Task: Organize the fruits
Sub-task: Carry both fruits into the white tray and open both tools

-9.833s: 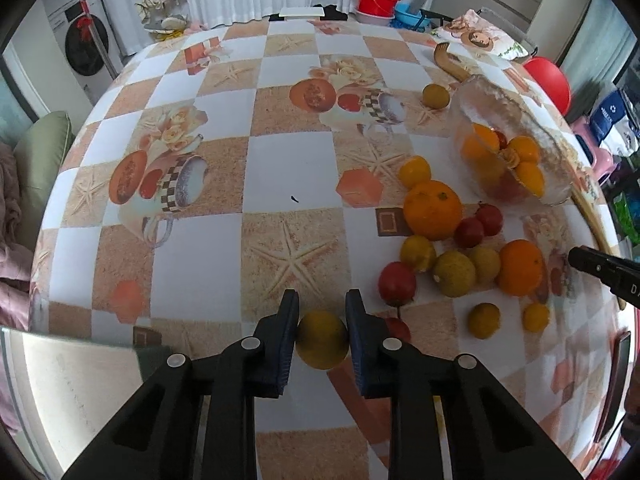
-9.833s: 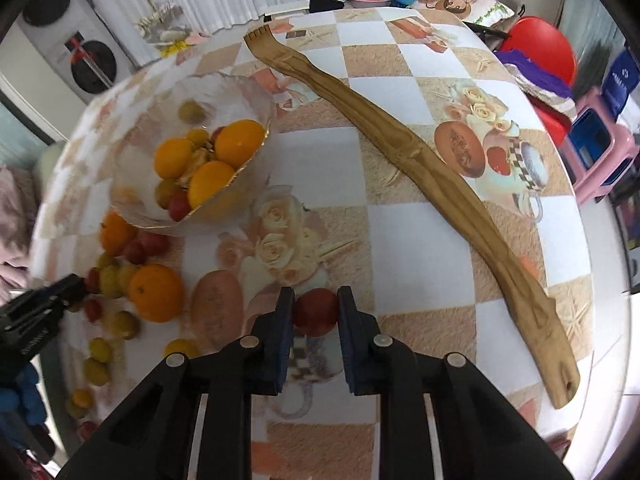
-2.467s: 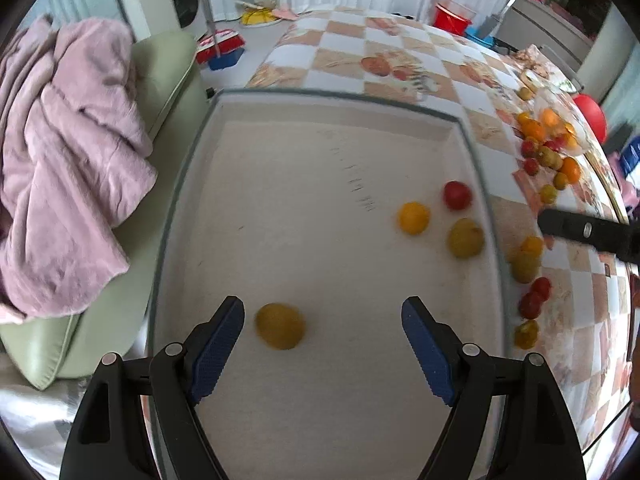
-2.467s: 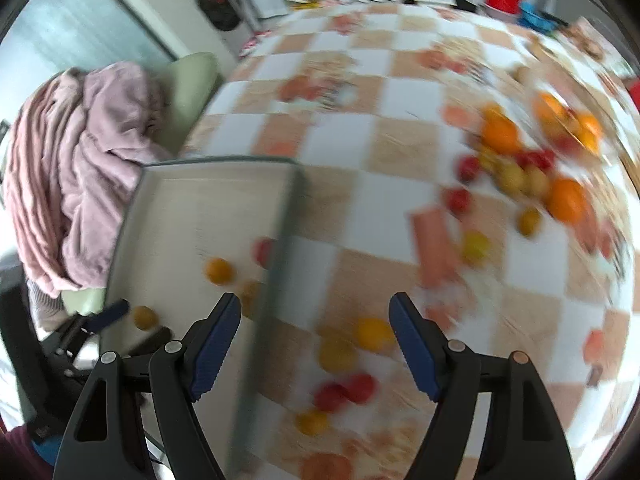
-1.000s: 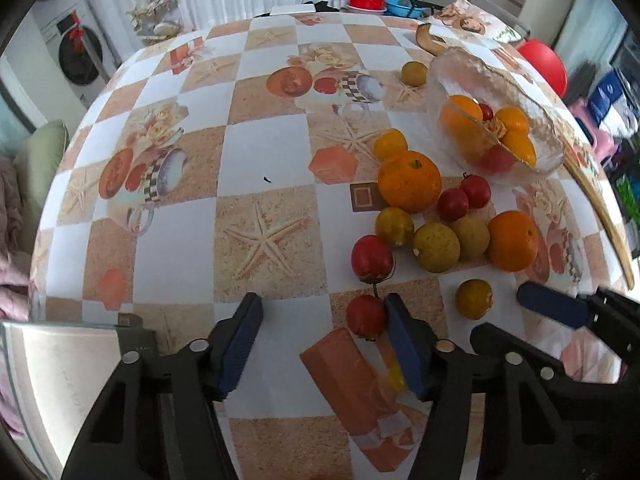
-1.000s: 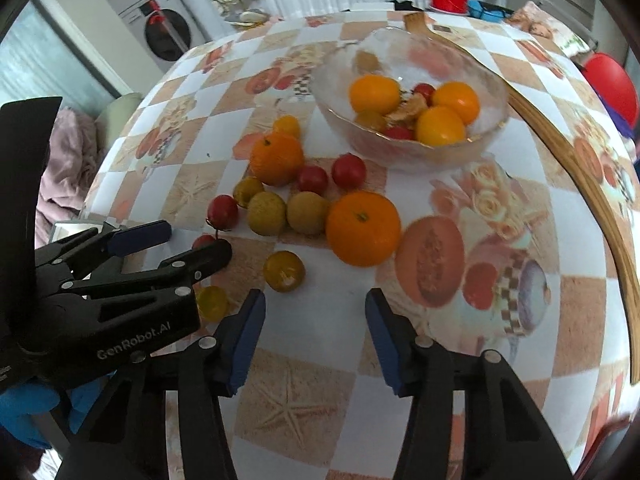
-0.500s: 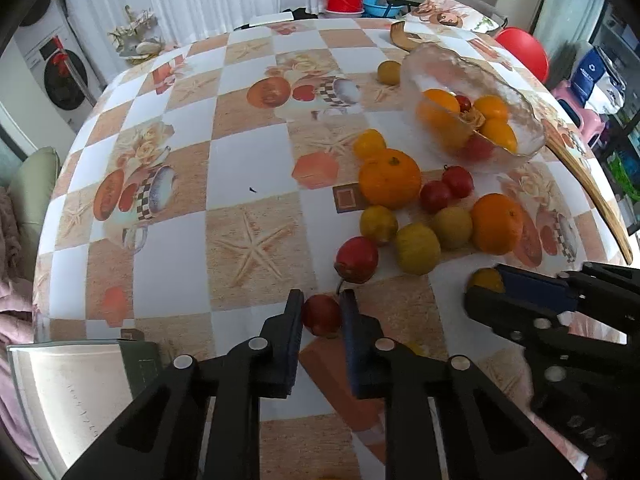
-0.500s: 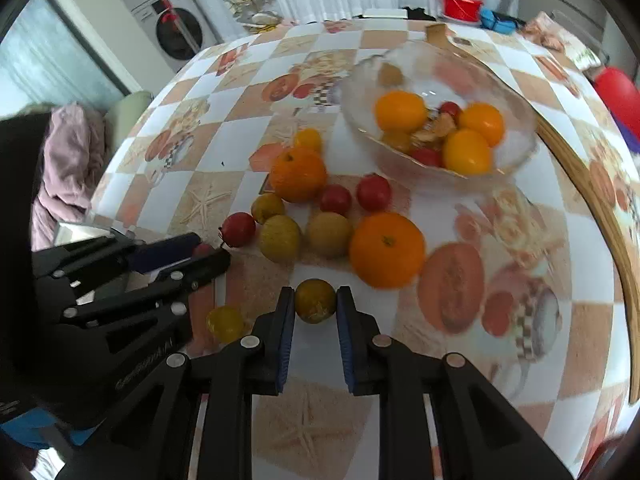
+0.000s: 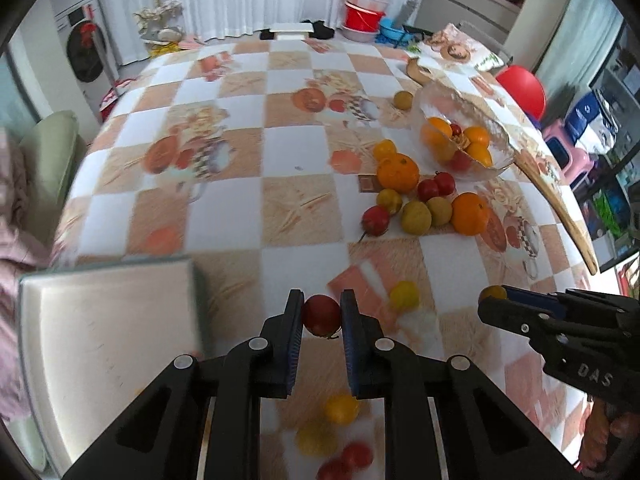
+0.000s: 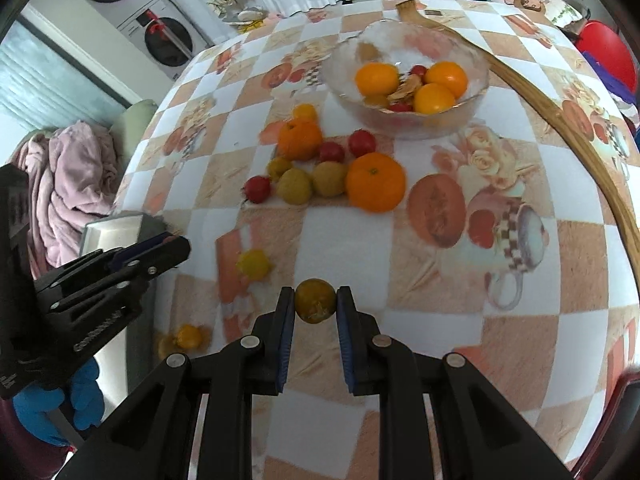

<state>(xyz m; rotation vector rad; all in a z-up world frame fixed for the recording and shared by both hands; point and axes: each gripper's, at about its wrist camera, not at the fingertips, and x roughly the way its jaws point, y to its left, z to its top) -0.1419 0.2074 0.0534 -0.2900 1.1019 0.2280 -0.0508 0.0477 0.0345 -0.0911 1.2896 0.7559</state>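
My left gripper is shut on a small red fruit and holds it above the table next to the grey tray. My right gripper is shut on a dark yellow-brown fruit, lifted over the tablecloth; it also shows in the left wrist view. Loose fruits lie in a cluster with two oranges, red and yellow ones. A glass bowl holds oranges and small red fruits.
A long wooden spatula lies along the table's right edge. Single yellow fruits lie near the tray, and several more below my left gripper. A pink blanket and green cushion are off the table's left side.
Both grippers have lifted and drawn back with their fruits. The left view has swung toward the tray, which now fills its lower left.
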